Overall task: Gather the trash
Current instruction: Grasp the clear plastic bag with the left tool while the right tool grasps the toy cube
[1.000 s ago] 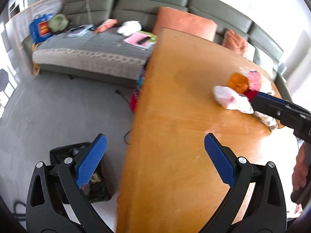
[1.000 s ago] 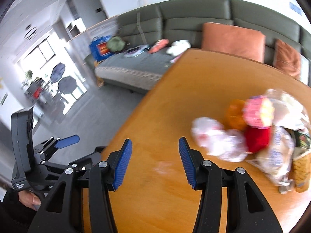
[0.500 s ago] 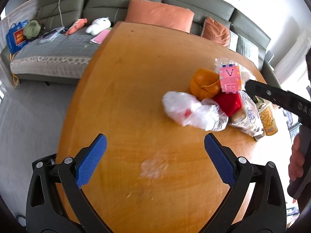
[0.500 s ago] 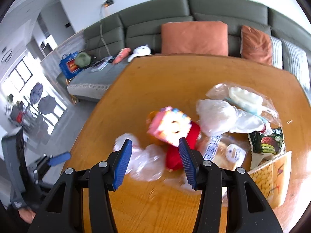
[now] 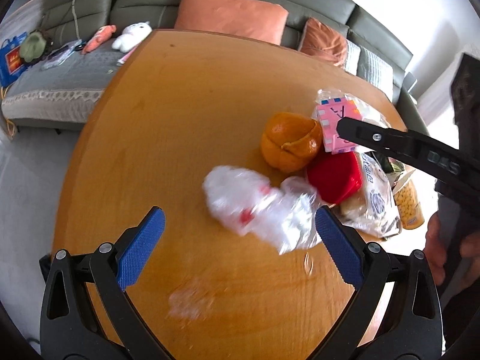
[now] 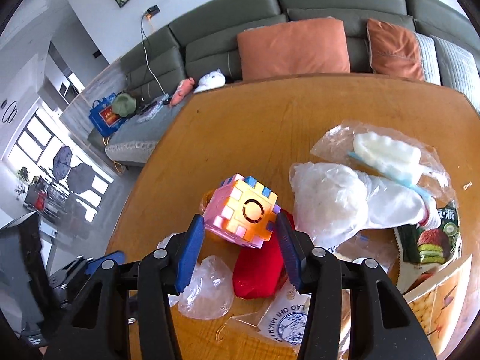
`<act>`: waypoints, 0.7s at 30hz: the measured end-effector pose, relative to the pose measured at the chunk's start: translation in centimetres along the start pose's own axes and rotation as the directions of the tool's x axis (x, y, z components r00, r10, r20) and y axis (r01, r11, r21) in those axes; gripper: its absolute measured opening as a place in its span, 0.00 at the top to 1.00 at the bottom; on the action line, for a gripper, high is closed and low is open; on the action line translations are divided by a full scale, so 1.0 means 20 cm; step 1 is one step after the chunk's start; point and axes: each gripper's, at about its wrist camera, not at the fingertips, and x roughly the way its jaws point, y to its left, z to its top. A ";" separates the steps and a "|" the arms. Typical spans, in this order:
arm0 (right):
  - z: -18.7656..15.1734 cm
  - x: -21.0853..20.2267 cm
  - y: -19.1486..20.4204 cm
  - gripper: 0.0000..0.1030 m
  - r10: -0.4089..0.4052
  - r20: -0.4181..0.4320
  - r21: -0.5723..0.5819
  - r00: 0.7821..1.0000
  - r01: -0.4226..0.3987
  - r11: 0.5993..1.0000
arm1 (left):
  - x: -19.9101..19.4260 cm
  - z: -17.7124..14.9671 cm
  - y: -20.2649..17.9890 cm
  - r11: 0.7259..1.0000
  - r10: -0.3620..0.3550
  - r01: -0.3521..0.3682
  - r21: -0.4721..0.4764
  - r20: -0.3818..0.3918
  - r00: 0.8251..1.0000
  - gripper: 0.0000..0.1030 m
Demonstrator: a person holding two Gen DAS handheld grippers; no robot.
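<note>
A heap of trash lies on the round wooden table point(image 5: 186, 114). In the left wrist view a crumpled clear plastic bag point(image 5: 258, 207) lies just beyond my open left gripper point(image 5: 237, 246), with an orange point(image 5: 289, 141), a red lid point(image 5: 333, 177) and a bread wrapper point(image 5: 372, 201) behind. In the right wrist view my open right gripper point(image 6: 240, 252) has its blue pads on either side of a pink and yellow puzzle cube point(image 6: 243, 211), apart from it. The red lid point(image 6: 261, 273) and clear bag point(image 6: 207, 288) lie below. The right gripper arm point(image 5: 399, 147) also crosses the left wrist view.
More wrappers lie at right: a white-filled bag point(image 6: 333, 201), a bag with a foam piece point(image 6: 387, 153), a green snack packet point(image 6: 432, 237) and a corn carton point(image 6: 432, 300). A green sofa point(image 6: 300, 9) with orange cushions stands behind the table. Floor lies to the left.
Both grippers have moved in toward the trash heap. The right gripper now straddles the puzzle cube; the left has come close to the clear plastic bag.
</note>
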 end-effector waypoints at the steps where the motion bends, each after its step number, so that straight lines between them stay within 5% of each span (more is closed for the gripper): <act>1: 0.00 -0.02 0.00 0.51 0.002 0.009 0.000 1.000 -0.002 1.000 | 0.03 0.02 -0.02 1.000 -0.007 0.007 0.005 -0.011 1.000 0.06; 8: 0.00 -0.16 -0.03 0.51 0.007 0.057 0.006 0.998 -0.007 1.000 | 0.21 0.07 -0.06 1.000 -0.021 0.020 -0.006 -0.055 0.998 0.07; 12: -0.01 -0.22 -0.03 0.51 0.006 0.071 0.004 0.997 -0.007 1.000 | 0.23 0.05 -0.07 1.000 0.015 -0.014 0.028 -0.034 0.999 0.34; 19: -0.04 -0.27 0.07 0.51 0.011 0.083 -0.020 0.996 -0.010 1.000 | 0.09 -0.01 -0.02 0.999 -0.023 0.023 0.023 0.017 1.000 0.43; 20: -0.05 -0.28 0.09 0.76 0.013 0.087 -0.026 0.996 -0.011 1.000 | 0.05 -0.02 0.00 0.999 -0.029 0.028 0.016 0.030 0.999 0.43; 21: -0.05 -0.28 0.11 0.82 0.019 0.088 -0.035 0.996 -0.016 0.999 | 0.02 -0.02 0.01 0.999 -0.031 0.030 0.010 0.040 0.999 0.43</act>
